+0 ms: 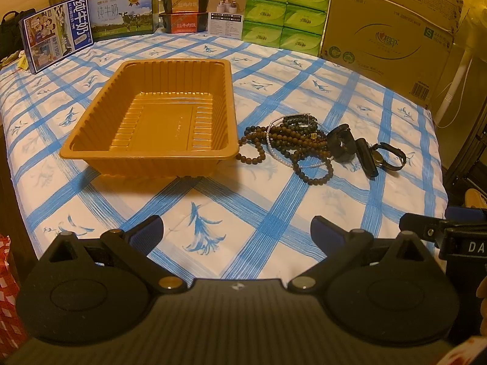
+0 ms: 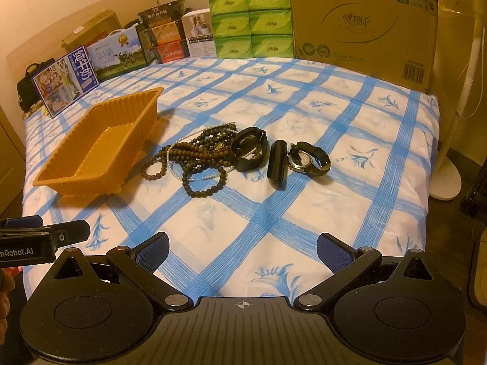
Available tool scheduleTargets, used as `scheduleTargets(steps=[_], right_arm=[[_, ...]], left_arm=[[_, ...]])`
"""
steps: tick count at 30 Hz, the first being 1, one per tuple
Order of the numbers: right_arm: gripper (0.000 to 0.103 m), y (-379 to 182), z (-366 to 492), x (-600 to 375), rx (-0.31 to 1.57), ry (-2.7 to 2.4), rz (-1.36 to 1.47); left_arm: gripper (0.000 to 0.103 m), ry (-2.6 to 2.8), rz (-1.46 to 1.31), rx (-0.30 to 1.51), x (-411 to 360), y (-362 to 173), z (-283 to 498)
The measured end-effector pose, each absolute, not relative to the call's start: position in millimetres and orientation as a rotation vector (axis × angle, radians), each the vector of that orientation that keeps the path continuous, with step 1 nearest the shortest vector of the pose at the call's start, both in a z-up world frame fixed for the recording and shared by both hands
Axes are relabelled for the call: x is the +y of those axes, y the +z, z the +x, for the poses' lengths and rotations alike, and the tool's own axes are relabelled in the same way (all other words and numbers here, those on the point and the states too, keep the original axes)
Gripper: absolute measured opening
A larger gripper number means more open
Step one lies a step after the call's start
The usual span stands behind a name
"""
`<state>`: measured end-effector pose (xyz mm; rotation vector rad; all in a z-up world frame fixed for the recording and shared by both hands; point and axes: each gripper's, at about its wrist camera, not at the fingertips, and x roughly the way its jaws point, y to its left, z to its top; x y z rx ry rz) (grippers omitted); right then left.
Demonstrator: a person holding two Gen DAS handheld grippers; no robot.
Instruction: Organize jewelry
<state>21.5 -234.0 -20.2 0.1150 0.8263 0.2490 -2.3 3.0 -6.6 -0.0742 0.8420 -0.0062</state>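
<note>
Starting at the left, a milk box [image 1: 57, 36] stood upright at the far edge of the blue-checked cloth [image 1: 274, 213], with a second milk carton [image 1: 124, 15] beside it. Next along the back row came stacked food bowls [image 1: 184, 3], a small white box [image 1: 226, 12], green tissue packs [image 1: 286, 12] and a large cardboard carton [image 1: 389, 33].

Nearer in, the orange tray [image 1: 152, 155] sat on the cloth with nothing inside it. Just right of the tray lay the jewelry, all of it on the cloth and none in the tray. A tangle of brown bead strands [image 1: 292, 140] came first, one loop lying right at the tray's corner, though contact could not be told. A thin white pearl string [image 2: 170, 164] ran through the beads. A black band [image 2: 249, 149] rested against the right side of the tangle. Beside it was a small black case [image 2: 277, 164], then a wristwatch [image 2: 307, 158] touching the case.

The left gripper [image 1: 237, 234] hovered low over the near cloth, fingers spread wide and grasping nothing, well short of the jewelry. The right gripper [image 2: 242, 248] hung just right of it, likewise spread apart with nothing between its blue pads [image 2: 333, 254].
</note>
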Motion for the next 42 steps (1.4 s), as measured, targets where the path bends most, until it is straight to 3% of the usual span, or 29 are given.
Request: scheduleTargets(steps=[26, 35, 42], right_arm=[[0.103, -22, 25, -231, 0.827, 0.251, 0.116], [0.103, -26, 27, -222, 0.828, 0.25, 0.113], [0.103, -34, 43, -210, 0.843, 0.257, 0.09]], left_arm=[[0.102, 0.001, -0.091, 0.839, 6, -8, -3], [0.101, 0.073, -0.29, 0.705, 52, -2, -1], [0.086, 0.235, -0.499, 0.566, 120, -8, 0]])
